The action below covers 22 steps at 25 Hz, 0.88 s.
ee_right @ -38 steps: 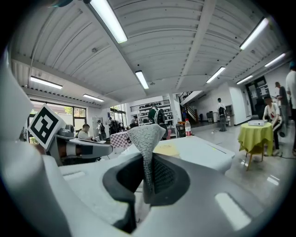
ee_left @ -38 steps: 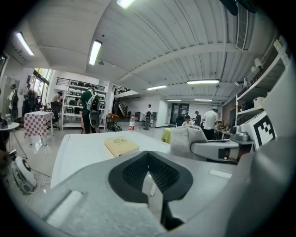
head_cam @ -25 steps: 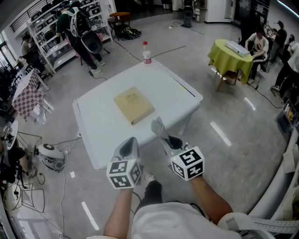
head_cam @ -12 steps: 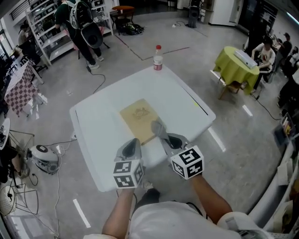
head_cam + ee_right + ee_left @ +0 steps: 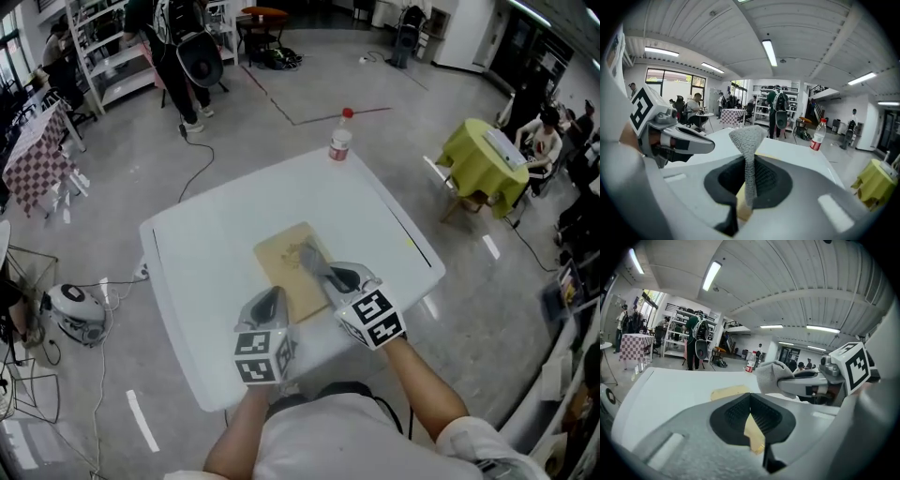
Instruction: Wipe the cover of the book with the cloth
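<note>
A tan book (image 5: pixel 289 265) lies flat in the middle of the white table (image 5: pixel 216 253). My right gripper (image 5: pixel 323 266) is shut on a grey cloth (image 5: pixel 310 252), which hangs just over the book's near right part. In the right gripper view the cloth (image 5: pixel 748 140) sticks up from between the jaws, with a sliver of the book (image 5: pixel 742 202) below. My left gripper (image 5: pixel 271 298) is shut with nothing in it, above the book's near edge. In the left gripper view the book (image 5: pixel 730 391) lies ahead and the cloth (image 5: pixel 772 376) shows at the right.
A water bottle with a red cap (image 5: pixel 339 143) stands at the table's far corner. Beyond the table are a round table with a yellow cover (image 5: pixel 485 157), shelves (image 5: pixel 111 56), several people, cables and a small machine (image 5: pixel 73 311) on the floor.
The view has closed in on the table. Both grippers have moved forward over its near part, and the cloth in the right gripper now hangs over the book.
</note>
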### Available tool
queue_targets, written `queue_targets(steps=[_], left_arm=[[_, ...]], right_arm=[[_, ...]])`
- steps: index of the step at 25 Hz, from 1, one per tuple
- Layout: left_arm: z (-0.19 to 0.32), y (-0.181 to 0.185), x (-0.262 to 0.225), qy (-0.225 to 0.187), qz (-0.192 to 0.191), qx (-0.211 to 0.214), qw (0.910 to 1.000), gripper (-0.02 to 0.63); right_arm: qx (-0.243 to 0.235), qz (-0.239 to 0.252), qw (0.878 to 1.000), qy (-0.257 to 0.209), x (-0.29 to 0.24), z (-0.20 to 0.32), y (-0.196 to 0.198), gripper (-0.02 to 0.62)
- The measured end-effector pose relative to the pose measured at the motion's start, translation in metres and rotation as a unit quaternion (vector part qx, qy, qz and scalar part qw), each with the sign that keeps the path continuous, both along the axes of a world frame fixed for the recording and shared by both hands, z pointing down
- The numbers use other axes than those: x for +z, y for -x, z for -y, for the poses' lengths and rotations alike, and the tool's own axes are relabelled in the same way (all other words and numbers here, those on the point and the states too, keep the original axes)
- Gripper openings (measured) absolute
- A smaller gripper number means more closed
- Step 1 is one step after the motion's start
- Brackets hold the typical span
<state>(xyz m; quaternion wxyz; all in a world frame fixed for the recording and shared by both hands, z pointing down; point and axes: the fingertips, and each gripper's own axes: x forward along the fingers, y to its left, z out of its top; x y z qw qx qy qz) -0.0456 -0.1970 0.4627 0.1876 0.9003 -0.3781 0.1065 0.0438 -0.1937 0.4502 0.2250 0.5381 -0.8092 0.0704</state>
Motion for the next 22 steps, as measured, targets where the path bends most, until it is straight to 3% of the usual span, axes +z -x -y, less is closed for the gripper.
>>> queue_targets(steps=[6, 10, 16, 22], left_arm=[[0.012, 0.000, 0.008, 0.006, 0.012, -0.031, 0.9994, 0.006], [0.026, -0.001, 0.013, 0.001, 0.020, -0.076, 0.9969, 0.006], [0.034, 0.000, 0.019, -0.001, 0.028, -0.146, 0.9888, 0.006], [0.024, -0.005, 0.026, 0.008, 0.034, -0.187, 0.9817, 0.006]], right_arm=[[-0.038, -0.054, 0.998, 0.005, 0.018, 0.048, -0.018, 0.017], [-0.080, -0.085, 0.993, -0.007, 0.025, 0.081, -0.026, 0.017], [-0.148, -0.138, 0.979, -0.005, 0.043, 0.111, -0.037, 0.017], [-0.212, -0.169, 0.963, 0.004, 0.069, 0.126, -0.035, 0.017]])
